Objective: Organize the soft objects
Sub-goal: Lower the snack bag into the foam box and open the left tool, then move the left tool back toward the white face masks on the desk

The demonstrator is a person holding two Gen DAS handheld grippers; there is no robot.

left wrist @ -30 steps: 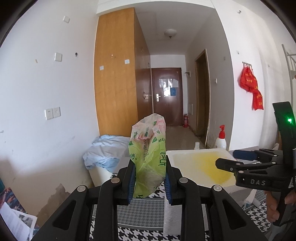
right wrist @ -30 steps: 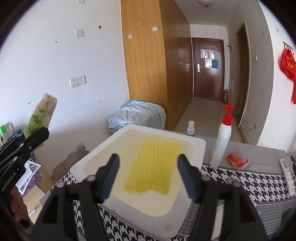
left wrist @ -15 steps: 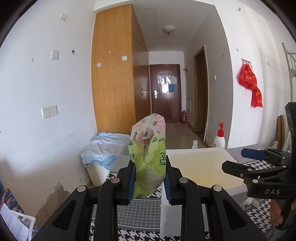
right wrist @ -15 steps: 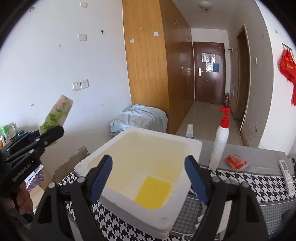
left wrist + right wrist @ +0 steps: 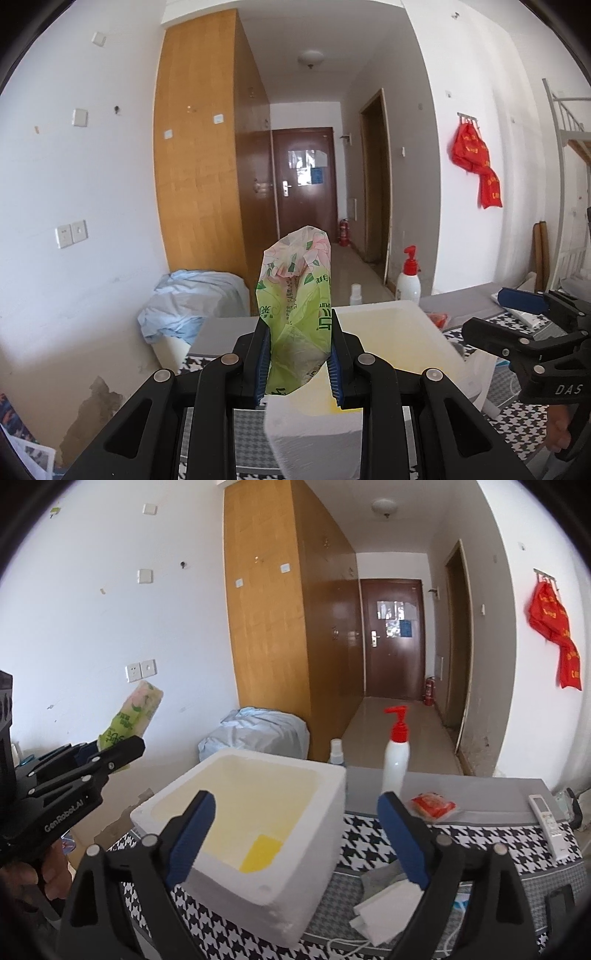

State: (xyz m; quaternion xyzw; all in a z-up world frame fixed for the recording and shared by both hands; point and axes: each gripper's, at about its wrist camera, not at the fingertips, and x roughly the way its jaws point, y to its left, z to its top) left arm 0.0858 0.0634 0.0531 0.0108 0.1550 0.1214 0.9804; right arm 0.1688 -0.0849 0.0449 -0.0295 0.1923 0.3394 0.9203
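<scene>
My left gripper (image 5: 297, 354) is shut on a green and pink tissue pack (image 5: 297, 306), held upright in the air above the near left corner of a white foam box (image 5: 391, 328). The pack also shows in the right wrist view (image 5: 129, 716), left of the foam box (image 5: 295, 856). A yellow sponge (image 5: 260, 853) lies inside the box. My right gripper (image 5: 295, 842) is open and empty, hovering over the box's near edge; it appears at the right of the left wrist view (image 5: 517, 325).
The box stands on a houndstooth cloth (image 5: 480, 845). Behind it are a white pump bottle with red top (image 5: 395, 757), a small spray bottle (image 5: 337, 751), a red packet (image 5: 433, 805) and a remote (image 5: 546, 821). White folded items (image 5: 388, 901) lie by the box. A blue cloth bundle (image 5: 255, 731) sits beyond.
Both grippers have moved back and up from the box. The left gripper with the tissue pack has shifted toward the box's corner. The yellow sponge now looks small at the box's bottom.
</scene>
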